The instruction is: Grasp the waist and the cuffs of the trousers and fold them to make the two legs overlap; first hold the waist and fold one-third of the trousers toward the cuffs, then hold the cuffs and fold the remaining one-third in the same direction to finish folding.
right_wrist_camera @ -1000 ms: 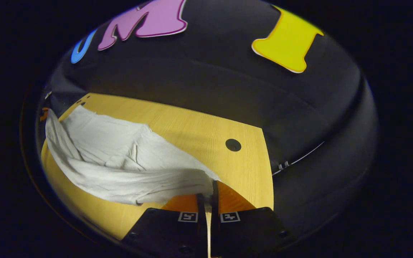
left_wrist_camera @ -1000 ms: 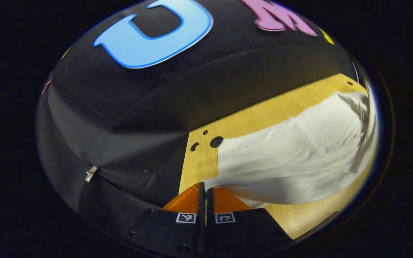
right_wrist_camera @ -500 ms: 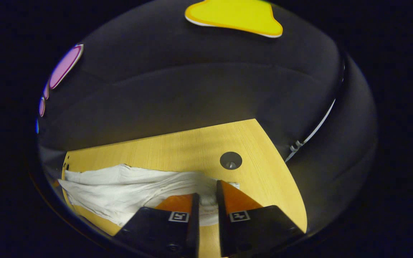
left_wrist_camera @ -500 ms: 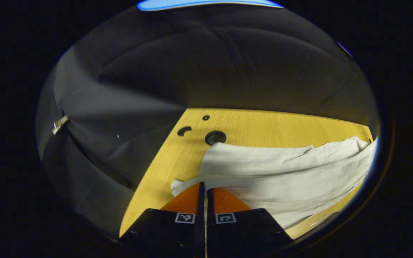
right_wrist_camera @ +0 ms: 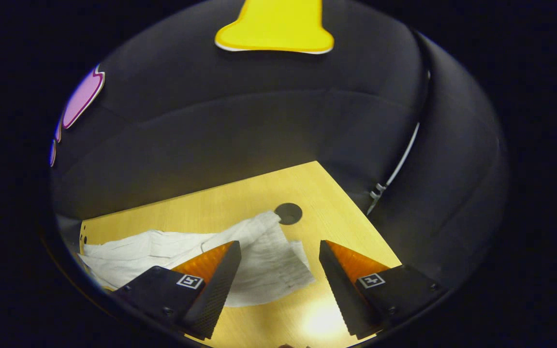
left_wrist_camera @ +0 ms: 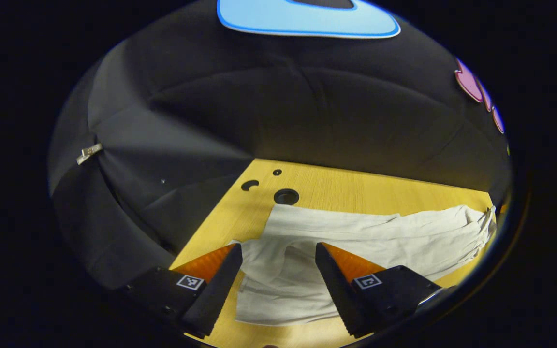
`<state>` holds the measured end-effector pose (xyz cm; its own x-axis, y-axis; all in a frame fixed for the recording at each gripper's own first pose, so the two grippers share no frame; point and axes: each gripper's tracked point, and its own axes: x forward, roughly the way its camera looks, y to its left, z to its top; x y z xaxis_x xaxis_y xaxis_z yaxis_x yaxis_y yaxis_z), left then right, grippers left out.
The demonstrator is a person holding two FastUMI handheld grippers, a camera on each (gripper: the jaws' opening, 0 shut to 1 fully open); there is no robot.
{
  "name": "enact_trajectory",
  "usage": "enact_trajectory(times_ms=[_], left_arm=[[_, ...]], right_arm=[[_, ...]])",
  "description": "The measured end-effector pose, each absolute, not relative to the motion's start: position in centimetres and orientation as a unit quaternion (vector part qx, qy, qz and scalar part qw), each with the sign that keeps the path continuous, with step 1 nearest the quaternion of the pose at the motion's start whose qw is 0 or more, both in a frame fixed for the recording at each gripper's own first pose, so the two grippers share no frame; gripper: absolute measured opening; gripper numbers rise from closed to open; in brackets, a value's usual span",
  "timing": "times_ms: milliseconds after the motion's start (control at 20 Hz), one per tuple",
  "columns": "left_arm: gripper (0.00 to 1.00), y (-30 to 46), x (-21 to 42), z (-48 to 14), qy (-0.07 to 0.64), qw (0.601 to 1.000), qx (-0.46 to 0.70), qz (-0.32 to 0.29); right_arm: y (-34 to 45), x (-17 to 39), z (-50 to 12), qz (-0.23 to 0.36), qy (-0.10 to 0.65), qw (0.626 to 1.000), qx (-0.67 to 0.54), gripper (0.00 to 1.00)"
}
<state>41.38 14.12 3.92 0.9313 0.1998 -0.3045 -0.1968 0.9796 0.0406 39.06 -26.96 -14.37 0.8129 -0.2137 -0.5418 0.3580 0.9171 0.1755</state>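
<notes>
The trousers (left_wrist_camera: 356,237) are lying rumpled along the wooden table (left_wrist_camera: 356,186), one end beside its round hole (right_wrist_camera: 288,212). Above them the left gripper (left_wrist_camera: 278,253) and right gripper (right_wrist_camera: 280,251) are hovering, jaws spread wide, gripping nothing.

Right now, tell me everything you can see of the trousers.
The trousers are off-white, thin and wrinkled, looking like woven cloth. They lie flat along the yellow wooden table, legs seemingly overlapped in one long band. One end lies between the left tool's spread fingers, the other by the right tool. Neither tool grips them.
</notes>
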Motion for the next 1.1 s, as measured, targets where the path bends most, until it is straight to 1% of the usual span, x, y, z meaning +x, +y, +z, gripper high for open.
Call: enact_trajectory(times_ms=[150, 300, 400, 600, 650, 700, 750, 900, 1000, 1050, 1100], left_arm=[[0.97, 13.5, 38.6, 4.8, 0.137, 0.985, -0.016, 0.100], [0.97, 13.3, 36.1, 4.1, 0.131, 0.983, -0.062, 0.114], [0.98, 13.2, 34.8, 3.2, 0.124, 0.980, -0.092, 0.127], [0.96, 12.1, 33.0, 1.0, 0.135, 0.973, -0.128, 0.136], [0.92, 12.1, 32.6, 0.7, 0.137, 0.972, -0.127, 0.140], [0.96, 11.8, 32.6, 0.8, 0.138, 0.972, -0.123, 0.143], [0.96, 11.9, 32.0, 0.3, 0.139, 0.972, -0.118, 0.145], [0.96, 11.2, 31.1, 0.2, 0.136, 0.973, -0.120, 0.146], [0.96, 10.6, 30.2, -0.1, 0.137, 0.972, -0.127, 0.144], [0.96, 10.5, 29.9, -0.3, 0.139, 0.971, -0.128, 0.145], [0.96, 10.1, 29.4, -0.6, 0.144, 0.971, -0.124, 0.148]], right_arm=[[-26.9, 38.0, -16.7, -0.168, 0.272, 0.929, 0.189, 0.99], [-26.7, 38.4, -18.4, -0.187, 0.266, 0.913, 0.246, 0.99], [-26.9, 39.0, -19.4, -0.198, 0.262, 0.909, 0.255, 0.99], [-26.2, 39.2, -22.3, -0.213, 0.288, 0.903, 0.237, 0.99], [-25.7, 39.2, -22.9, -0.210, 0.294, 0.904, 0.229, 0.99], [-25.3, 38.9, -23.4, -0.207, 0.304, 0.904, 0.218, 0.99], [-25.6, 39.3, -23.1, -0.213, 0.288, 0.913, 0.198, 1.00], [-25.5, 39.2, -23.9, -0.222, 0.293, 0.917, 0.158, 0.99], [-25.0, 39.6, -23.7, -0.216, 0.287, 0.921, 0.149, 0.96], [-25.0, 39.9, -23.8, -0.214, 0.283, 0.923, 0.150, 0.78], [-24.7, 39.9, -23.9, -0.209, 0.286, 0.922, 0.157, 0.78]])
